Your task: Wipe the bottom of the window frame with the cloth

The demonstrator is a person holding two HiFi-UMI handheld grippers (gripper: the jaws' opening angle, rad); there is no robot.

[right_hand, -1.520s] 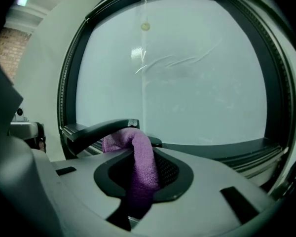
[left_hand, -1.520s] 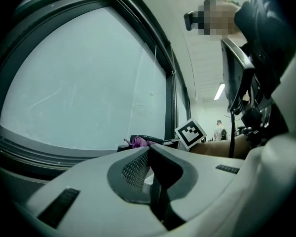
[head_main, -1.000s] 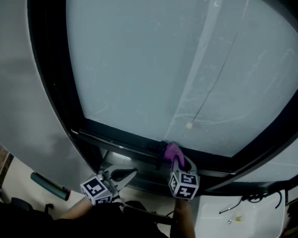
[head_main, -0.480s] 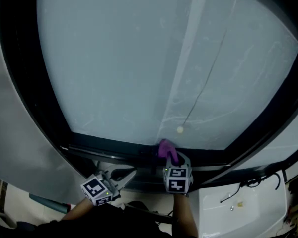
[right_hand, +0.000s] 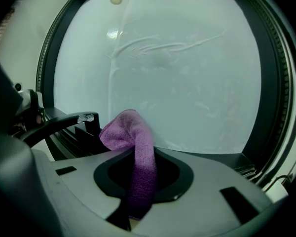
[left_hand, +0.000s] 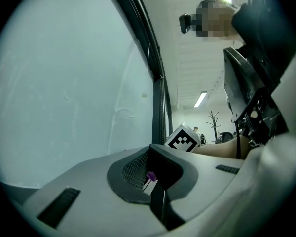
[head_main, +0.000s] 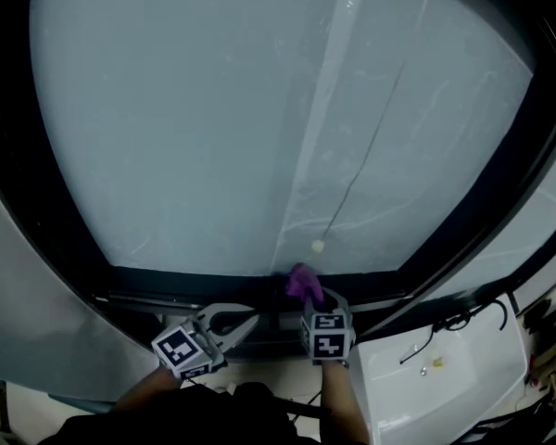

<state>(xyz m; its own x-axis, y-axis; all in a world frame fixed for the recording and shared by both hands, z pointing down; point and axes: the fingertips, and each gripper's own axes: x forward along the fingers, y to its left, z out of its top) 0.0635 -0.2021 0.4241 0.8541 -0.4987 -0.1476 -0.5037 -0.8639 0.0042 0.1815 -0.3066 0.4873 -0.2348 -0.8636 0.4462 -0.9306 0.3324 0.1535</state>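
One purple cloth point(head_main: 303, 284), pinched in the closed jaws of the right gripper point(head_main: 309, 298) and sticking out past their tips, sits at the bottom of the single window frame point(head_main: 190, 284) (dark, under pale glass point(head_main: 213, 119)), while the left gripper point(head_main: 244, 320), second of two, hangs just below that frame, jaws together and empty.

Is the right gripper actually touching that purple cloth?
Touching. The right gripper view shows the purple cloth pinched between the right gripper's shut jaws.
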